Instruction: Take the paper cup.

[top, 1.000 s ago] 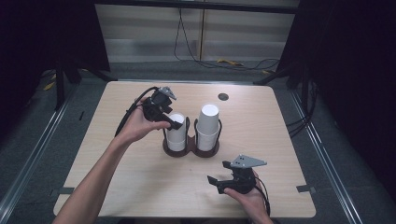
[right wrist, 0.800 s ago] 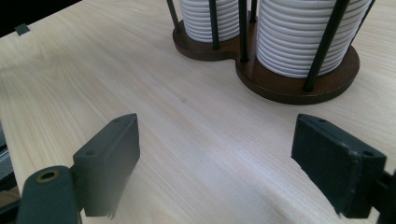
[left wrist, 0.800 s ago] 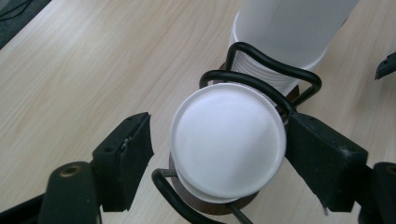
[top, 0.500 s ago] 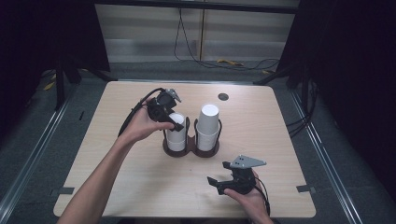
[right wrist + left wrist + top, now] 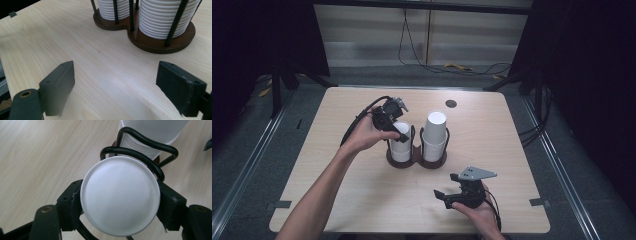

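In the high view, a wooden two-slot cup holder (image 5: pixel 417 159) is seen near the middle of the light wooden table (image 5: pixel 337 190), with a stack of white paper cups in each slot. The left gripper (image 5: pixel 398 131) is held at the top of the left stack of cups (image 5: pixel 401 145), its jaws just closed in upon the topmost cup. The right stack of cups (image 5: pixel 435 134) stands taller beside it, untouched. The right gripper (image 5: pixel 451 197) is held near the table's front edge, well apart from the holder, with jaws spread and nothing between them. In the left gripper view, the upturned base of the top cup (image 5: pixel 120 196) is pressed between the two black pads, with the holder's black wire loops (image 5: pixel 147 145) seen behind it. In the right gripper view, the jaws stand wide open over bare table, and the ribbed cup stacks are seen in the dark wooden base (image 5: pixel 160 43) farther off.
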The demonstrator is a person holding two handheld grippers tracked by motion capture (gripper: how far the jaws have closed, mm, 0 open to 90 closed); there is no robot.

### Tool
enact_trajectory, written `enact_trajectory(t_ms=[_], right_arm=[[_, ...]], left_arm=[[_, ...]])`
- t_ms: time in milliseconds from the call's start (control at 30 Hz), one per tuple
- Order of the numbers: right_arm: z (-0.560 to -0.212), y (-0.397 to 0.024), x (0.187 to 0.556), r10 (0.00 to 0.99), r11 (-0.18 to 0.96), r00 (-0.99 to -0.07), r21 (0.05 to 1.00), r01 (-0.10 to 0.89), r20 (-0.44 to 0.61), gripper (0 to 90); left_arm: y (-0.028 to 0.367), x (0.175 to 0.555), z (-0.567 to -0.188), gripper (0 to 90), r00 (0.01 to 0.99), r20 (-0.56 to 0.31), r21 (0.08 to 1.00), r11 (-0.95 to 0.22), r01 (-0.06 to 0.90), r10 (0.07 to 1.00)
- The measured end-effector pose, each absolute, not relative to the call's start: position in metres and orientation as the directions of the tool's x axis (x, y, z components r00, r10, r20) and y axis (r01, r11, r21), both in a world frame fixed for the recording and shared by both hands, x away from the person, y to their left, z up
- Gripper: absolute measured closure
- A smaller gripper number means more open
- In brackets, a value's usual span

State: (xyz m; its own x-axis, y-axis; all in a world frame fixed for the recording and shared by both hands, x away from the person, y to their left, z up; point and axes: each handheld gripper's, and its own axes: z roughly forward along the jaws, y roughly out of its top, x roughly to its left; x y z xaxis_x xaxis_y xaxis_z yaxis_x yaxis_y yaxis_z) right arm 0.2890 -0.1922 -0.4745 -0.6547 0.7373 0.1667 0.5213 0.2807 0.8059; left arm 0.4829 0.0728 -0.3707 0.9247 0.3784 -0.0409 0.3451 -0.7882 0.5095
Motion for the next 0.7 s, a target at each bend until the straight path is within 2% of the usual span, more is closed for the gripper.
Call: enact_trajectory(t_ms=[700], right_arm=[[-0.4753,-0.1918,0.2894,0.739,0.282,-0.652,0.802,0.526,0.169,15.6]], left_arm=[[0.0748,0.4818,-0.3624,33.6,0.924,-0.035,0.523,-0.781,0.342,0.380]])
